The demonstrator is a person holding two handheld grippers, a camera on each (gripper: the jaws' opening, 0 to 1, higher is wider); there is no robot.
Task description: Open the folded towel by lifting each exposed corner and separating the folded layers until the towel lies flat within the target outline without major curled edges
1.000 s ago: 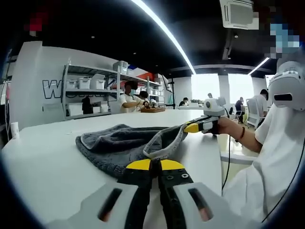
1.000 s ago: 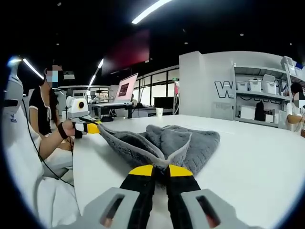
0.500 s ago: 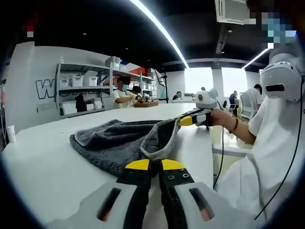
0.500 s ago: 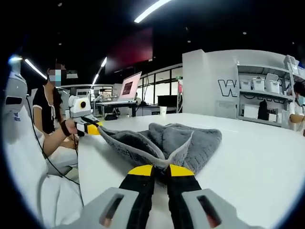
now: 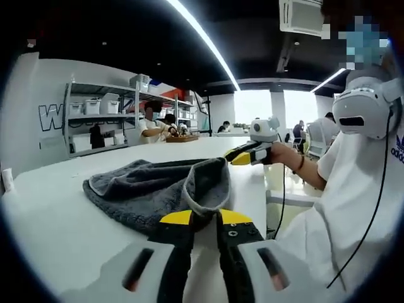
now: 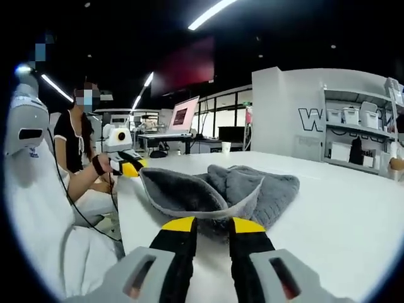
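Yellow-tipped, my left gripper (image 5: 205,218) and right gripper (image 6: 207,225) are both standing slightly parted, a curled edge of the grey towel (image 5: 151,189) lying just at their tips, released. The towel is resting bunched on the white table (image 6: 341,202).

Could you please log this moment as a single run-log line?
stage: unfolding | left gripper: jaws parted, towel edge between | right gripper: same | towel: bunched on table, not flat
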